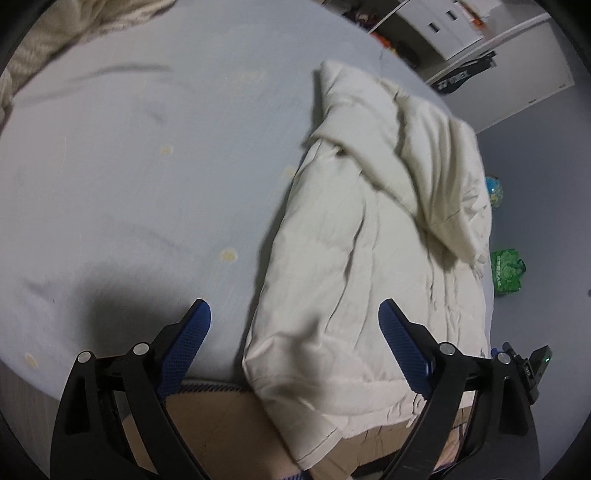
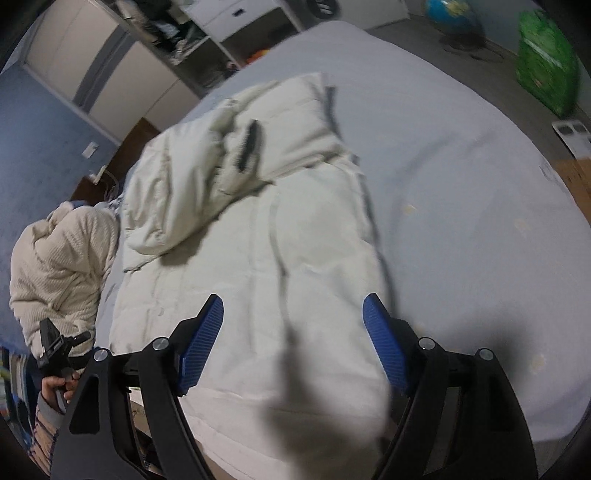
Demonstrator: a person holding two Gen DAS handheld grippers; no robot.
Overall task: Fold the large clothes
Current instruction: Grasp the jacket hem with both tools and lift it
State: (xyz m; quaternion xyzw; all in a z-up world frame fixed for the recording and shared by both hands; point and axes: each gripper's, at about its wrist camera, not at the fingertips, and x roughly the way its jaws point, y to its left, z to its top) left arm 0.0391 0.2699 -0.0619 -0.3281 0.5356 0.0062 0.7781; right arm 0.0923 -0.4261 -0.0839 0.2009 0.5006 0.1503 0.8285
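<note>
A cream padded jacket (image 1: 369,240) lies folded lengthwise on the right part of the pale blue bed sheet (image 1: 147,166), with a sleeve laid across its top. Its near end hangs over the bed's edge. My left gripper (image 1: 293,306) hovers open above the jacket's left edge, nothing between its blue pads (image 1: 399,339). In the right wrist view the same jacket (image 2: 258,258) fills the middle, with a dark strip (image 2: 249,146) showing near its far end. My right gripper (image 2: 293,300) is open above the jacket's near part and holds nothing. A hand (image 2: 55,387) holds the other gripper at the lower left.
A cream knit blanket (image 2: 62,258) is bunched at the bed's side, also seen as the blanket (image 1: 55,44) at top left. A green bag (image 1: 508,273) and a globe (image 1: 495,190) stand on the floor. White drawers (image 1: 450,29) and a wardrobe (image 2: 92,74) line the wall.
</note>
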